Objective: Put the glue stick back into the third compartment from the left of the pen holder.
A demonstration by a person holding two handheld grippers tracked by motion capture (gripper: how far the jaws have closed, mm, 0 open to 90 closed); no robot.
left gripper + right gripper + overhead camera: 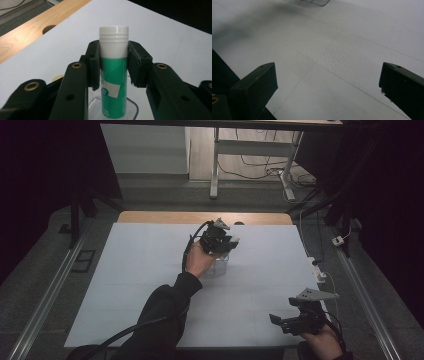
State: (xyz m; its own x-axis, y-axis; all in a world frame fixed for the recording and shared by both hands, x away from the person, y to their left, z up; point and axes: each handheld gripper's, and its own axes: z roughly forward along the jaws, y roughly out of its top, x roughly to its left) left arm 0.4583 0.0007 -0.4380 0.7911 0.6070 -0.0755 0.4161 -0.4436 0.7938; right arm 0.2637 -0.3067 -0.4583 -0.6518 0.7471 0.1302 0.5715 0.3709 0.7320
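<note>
Clamped in the left gripper (113, 63) is an upright green tube (113, 85) with a white cap, over a clear container (132, 108) mid-table, while the right gripper (328, 82) hangs wide apart at the white table's (140, 270) near right edge.

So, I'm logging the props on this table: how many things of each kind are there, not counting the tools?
Green tube with white cap: 1
Clear plastic container under it: 1
Total: 2
</note>
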